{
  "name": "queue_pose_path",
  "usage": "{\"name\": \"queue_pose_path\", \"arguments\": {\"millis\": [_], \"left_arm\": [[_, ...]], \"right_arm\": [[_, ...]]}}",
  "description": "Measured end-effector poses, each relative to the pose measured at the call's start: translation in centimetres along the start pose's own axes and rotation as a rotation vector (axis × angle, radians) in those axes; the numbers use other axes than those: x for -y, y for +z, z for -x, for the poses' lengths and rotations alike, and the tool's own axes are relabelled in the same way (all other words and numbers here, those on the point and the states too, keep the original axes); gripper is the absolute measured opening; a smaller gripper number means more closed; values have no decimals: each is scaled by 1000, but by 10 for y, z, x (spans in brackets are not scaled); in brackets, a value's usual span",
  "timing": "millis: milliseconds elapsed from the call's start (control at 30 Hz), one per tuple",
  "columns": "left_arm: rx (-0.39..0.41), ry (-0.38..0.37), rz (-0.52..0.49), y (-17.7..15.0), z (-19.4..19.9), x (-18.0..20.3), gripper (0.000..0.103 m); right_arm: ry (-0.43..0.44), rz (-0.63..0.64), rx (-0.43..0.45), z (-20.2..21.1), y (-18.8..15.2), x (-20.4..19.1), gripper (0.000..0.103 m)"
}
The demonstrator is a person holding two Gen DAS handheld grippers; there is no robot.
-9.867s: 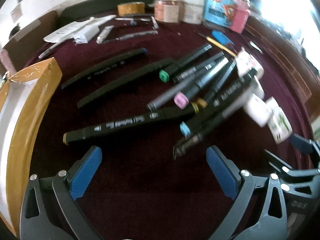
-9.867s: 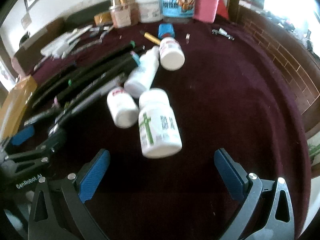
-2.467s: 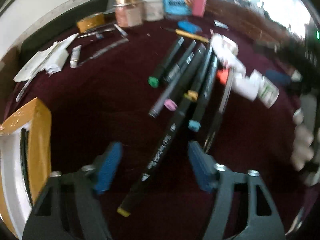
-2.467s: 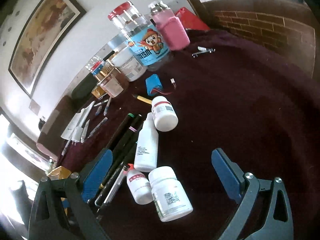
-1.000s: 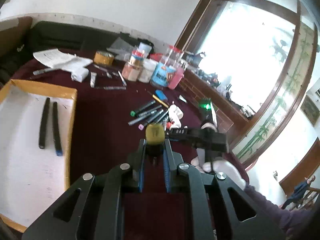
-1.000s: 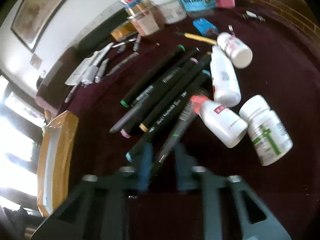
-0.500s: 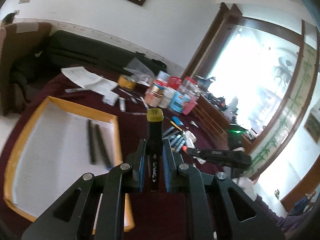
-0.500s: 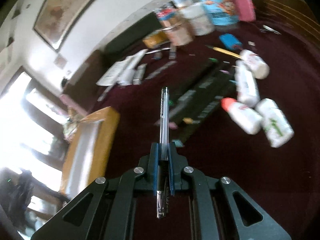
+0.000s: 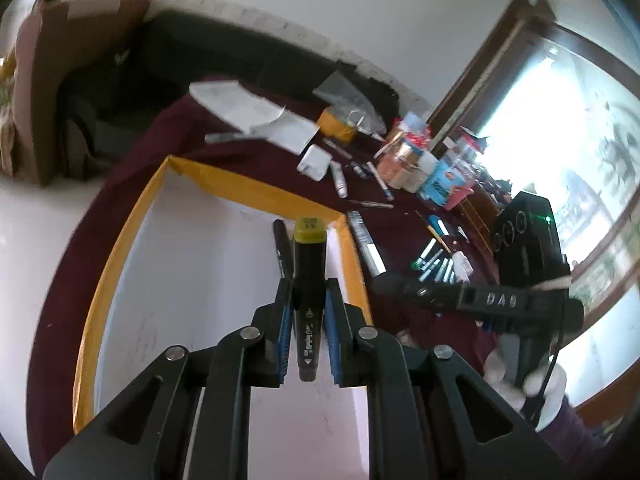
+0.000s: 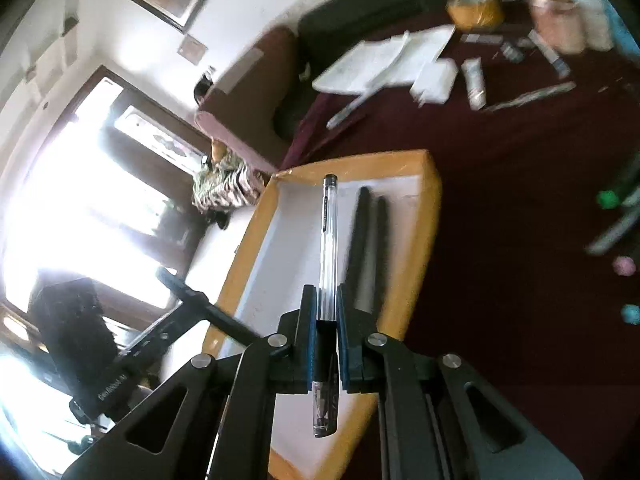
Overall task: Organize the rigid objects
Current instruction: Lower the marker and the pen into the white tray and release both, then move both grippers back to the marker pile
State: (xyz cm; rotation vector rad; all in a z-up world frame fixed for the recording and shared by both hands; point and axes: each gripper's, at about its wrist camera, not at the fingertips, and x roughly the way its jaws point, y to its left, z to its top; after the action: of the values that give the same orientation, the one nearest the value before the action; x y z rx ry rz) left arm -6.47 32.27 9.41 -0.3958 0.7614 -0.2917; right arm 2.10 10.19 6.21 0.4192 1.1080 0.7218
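My left gripper [image 9: 306,312] is shut on a black marker with a yellow cap [image 9: 307,268] and holds it above the white tray with a yellow rim [image 9: 160,280]. One black marker [image 9: 282,248] lies in the tray beside it. My right gripper [image 10: 323,312] is shut on a clear ballpoint pen [image 10: 329,240] above the same tray [image 10: 428,208], where two black markers [image 10: 366,240] lie side by side. The right gripper's body also shows in the left wrist view [image 9: 480,300], right of the tray.
The dark red table [image 9: 400,232] carries more markers and white bottles [image 9: 436,264], jars and containers [image 9: 420,168], a tape roll [image 9: 336,126], papers [image 9: 256,116] and small tubes. Marker ends [image 10: 624,232] lie at the right edge of the right wrist view.
Both grippers have carried their loads leftward from the marker pile to above the tray. The left gripper has tipped down toward the tray, and the right gripper now hovers over it.
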Motion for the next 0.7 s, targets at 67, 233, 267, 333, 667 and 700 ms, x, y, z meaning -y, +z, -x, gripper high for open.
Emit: {"name": "queue_pose_path", "arguments": {"millis": [67,233,267,333,667,700], "left_arm": [[-27,-7,30,8,-14,-12,13],[-82,-7,111,25,-53,-42,14],[-90,-15,127,28,-58,-46,14],[-103,-16,148,32,-68,-54,14],[-137,81,169,32,-87,-64,44],[-135,84,173,32,-85,-63,50]], "right_arm": [[-1,-21,-32,-27,9,-5,9],[-37,-28,-77,-71,18,-15,9],[-40,-26,-83,-77,19,-16,9],[-63,-13,-92,-87,20,-20,9],[-130,3,-134,-108,20,-14,9],[-138,0,-129,-106,19,-14,11]]}}
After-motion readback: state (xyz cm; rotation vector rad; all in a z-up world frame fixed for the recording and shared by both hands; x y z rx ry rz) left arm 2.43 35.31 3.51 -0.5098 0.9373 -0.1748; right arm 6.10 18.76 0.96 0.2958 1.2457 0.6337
